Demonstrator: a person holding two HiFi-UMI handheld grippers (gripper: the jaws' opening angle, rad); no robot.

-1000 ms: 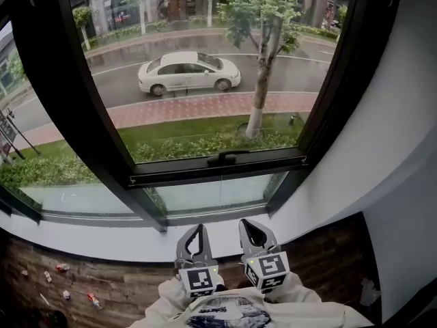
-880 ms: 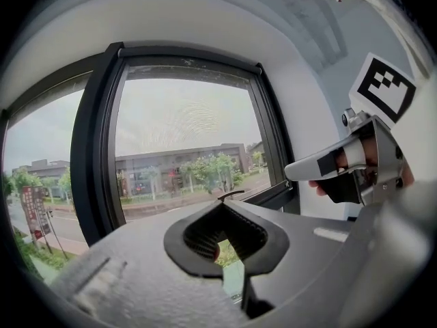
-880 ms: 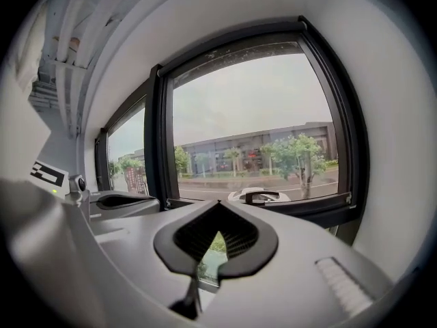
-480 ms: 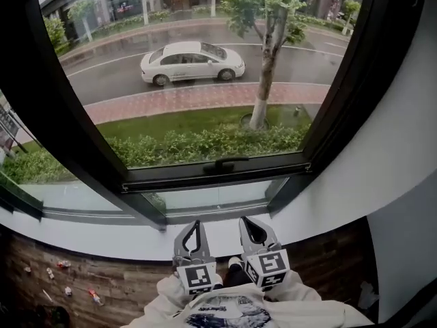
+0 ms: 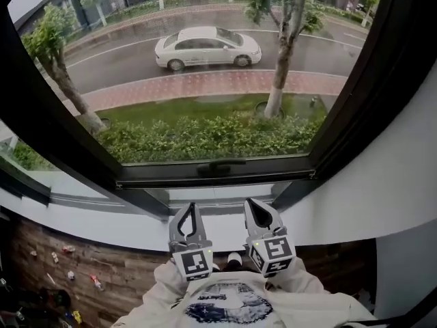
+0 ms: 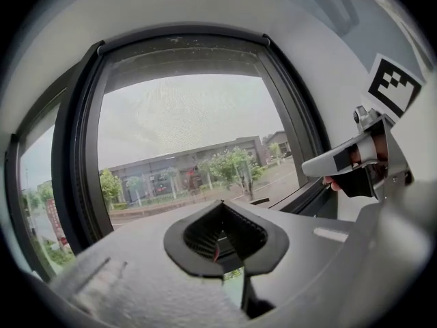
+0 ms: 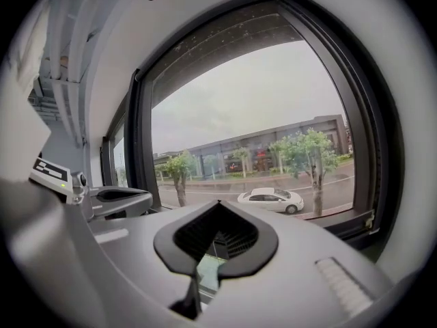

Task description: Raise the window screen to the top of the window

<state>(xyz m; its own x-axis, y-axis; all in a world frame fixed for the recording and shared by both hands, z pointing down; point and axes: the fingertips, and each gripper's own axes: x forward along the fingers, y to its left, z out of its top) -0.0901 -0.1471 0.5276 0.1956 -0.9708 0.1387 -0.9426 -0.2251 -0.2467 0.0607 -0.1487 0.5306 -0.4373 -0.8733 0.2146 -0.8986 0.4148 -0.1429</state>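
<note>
I am holding both tools low in front of the window, side by side and just apart. The left hand-held gripper [image 5: 189, 208] is showing its jaws pressed together, and the right hand-held gripper [image 5: 255, 204] is likewise pressed together, neither pinching anything. Both are pointing toward the glass and hovering over the white sill [image 5: 89, 223], near the window but not touching it. The window screen [image 5: 205, 108] is sitting down over the opening, its bottom rail [image 5: 171, 178] with the dark handle [image 5: 220, 165] lying along the foot of the black window frame [image 5: 41, 125]; the mesh is too fine for me to make out clearly. The handle is sitting above and between the two grippers. Through the opening I am seeing a hedge [image 5: 205, 139], a tree [image 5: 283, 74] and a white car [image 5: 207, 46] on the wet road. A brick wall [image 5: 89, 268] is running below the sill.
</note>
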